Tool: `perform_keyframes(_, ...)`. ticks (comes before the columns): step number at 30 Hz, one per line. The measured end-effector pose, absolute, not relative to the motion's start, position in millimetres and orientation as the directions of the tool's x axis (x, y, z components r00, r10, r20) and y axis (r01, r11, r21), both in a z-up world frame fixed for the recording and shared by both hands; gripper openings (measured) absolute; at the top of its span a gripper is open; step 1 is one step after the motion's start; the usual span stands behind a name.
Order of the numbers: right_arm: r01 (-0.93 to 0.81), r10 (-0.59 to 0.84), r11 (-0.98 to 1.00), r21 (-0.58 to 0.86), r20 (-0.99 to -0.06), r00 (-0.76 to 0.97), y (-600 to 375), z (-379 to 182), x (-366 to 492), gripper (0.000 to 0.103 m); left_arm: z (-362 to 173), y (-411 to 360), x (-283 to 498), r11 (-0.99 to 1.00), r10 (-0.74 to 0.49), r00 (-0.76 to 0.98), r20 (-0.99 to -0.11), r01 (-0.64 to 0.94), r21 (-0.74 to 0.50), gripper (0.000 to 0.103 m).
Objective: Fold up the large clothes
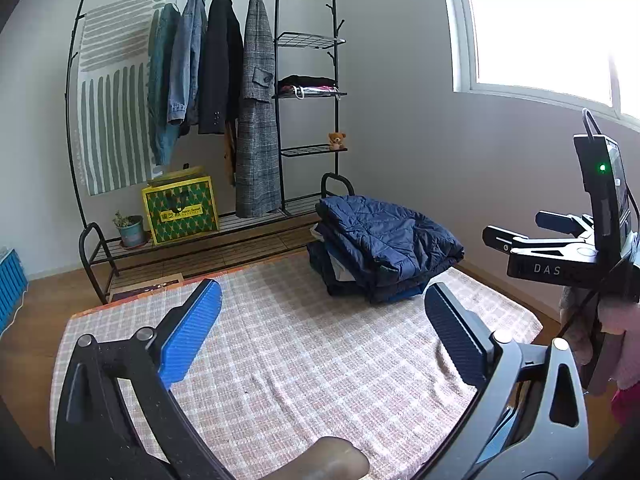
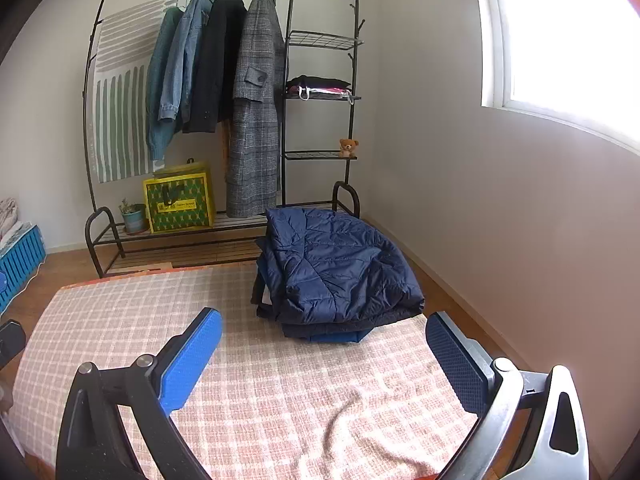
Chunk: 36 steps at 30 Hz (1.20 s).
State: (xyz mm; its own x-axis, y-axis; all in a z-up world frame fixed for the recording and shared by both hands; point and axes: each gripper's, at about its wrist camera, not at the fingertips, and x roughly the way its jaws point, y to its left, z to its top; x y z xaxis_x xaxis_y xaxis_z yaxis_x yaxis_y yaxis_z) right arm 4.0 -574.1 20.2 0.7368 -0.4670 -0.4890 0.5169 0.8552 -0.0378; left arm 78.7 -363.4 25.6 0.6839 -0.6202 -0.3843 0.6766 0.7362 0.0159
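I hold both grippers above a pink-and-white checked blanket [image 2: 280, 380] spread on a wooden floor [image 2: 52, 276]. My left gripper [image 1: 322, 332] stands with its two blue-padded fingers wide apart and nothing between them; my right gripper [image 2: 324, 354] is the same, spread wide and empty. In the left wrist view the right gripper shows at the right edge, off the blanket's right side, and is apart from the clothes.

The task's clothes sit as one folded stack [image 2: 336, 276] at the blanket's far right corner, a navy quilted jacket [image 1: 388, 236] on top and darker and lighter layers under it; I cannot count the layers. The stack's far edge lies near the base of a black metal clothes rack [image 2: 288, 80] against the back wall. The near and left parts of the blanket lie bare, with a low wrinkle near the right front.

On the rack I count four hanging garments: two denim jackets, one black coat, one grey plaid coat [image 2: 256, 112]. Its side shelves number three, the middle one holding folded items and the lowest one teddy bear [image 2: 348, 148]. One yellow-green bag [image 2: 180, 204] and one potted plant [image 2: 132, 214] stand on the bottom rail. A blue crate [image 2: 20, 256] sits at the left edge, and a window [image 2: 572, 40] on the right wall.
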Motion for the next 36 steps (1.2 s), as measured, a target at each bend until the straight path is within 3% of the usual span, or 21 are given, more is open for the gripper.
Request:
perform_keyframes(14,0.549,-0.506,0.833,-0.063,-0.488,0.711,-564.8,11.6,8.7,0.103,17.1,-363.2,71.5,0.743,-0.587,0.695,-0.415,0.666,0.065,0.103)
perform_keyframes(36,0.553,-0.51,0.831,-0.062,-0.481,0.713,-558.3,10.9,14.1,0.103,17.8,-358.2,72.8,0.747,-0.591,0.692,-0.415,0.663,0.043,0.103)
